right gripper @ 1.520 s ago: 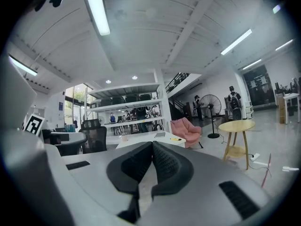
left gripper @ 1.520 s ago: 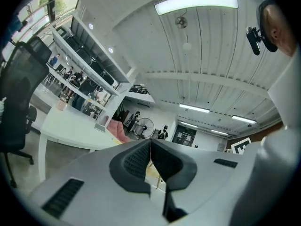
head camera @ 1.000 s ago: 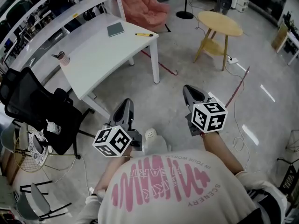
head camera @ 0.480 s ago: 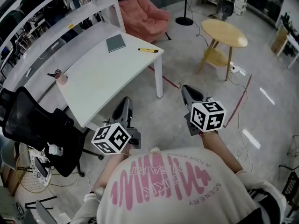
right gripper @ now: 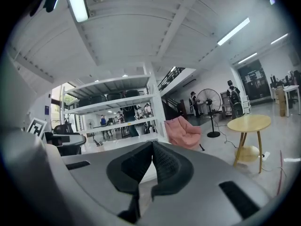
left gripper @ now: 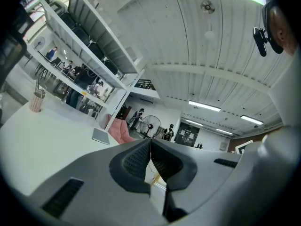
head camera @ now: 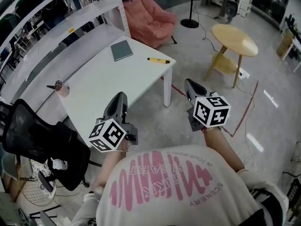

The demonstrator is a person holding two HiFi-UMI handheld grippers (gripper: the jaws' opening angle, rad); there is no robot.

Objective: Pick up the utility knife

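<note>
We are standing at the near end of the white rectangular counter (head camera: 101,81), which is filling the 11 o'clock part of the head view. The black mesh office chair (head camera: 40,138) is sitting at 8 o'clock. Beyond the counter, the pink cushioned armchair (head camera: 146,14) is at 12 o'clock and the round wooden side table (head camera: 234,33) is at 2 o'clock, both on the floor.

We are holding the left claw (head camera: 120,96) over the counter's near edge and the right claw (head camera: 189,84) over the floor just off its right-hand corner leg. Both are pointing roughly level and away from us. In each gripper view the jaws are pressing together at their tips with nothing between them, on the left claw (left gripper: 150,142) and the right claw (right gripper: 153,145) alike.

The grey flat notebook (head camera: 122,50) is lying near the counter's far end. The yellow-and-black utility knife (head camera: 159,60) is lying just to its right, close to the far right corner, with its long axis running almost 9 to 3.

From the right claw the knife is lying at about 10 o'clock, from the left at about 1 o'clock. We are judging the right claw the nearer one. It needs to open and come across the handle.
</note>
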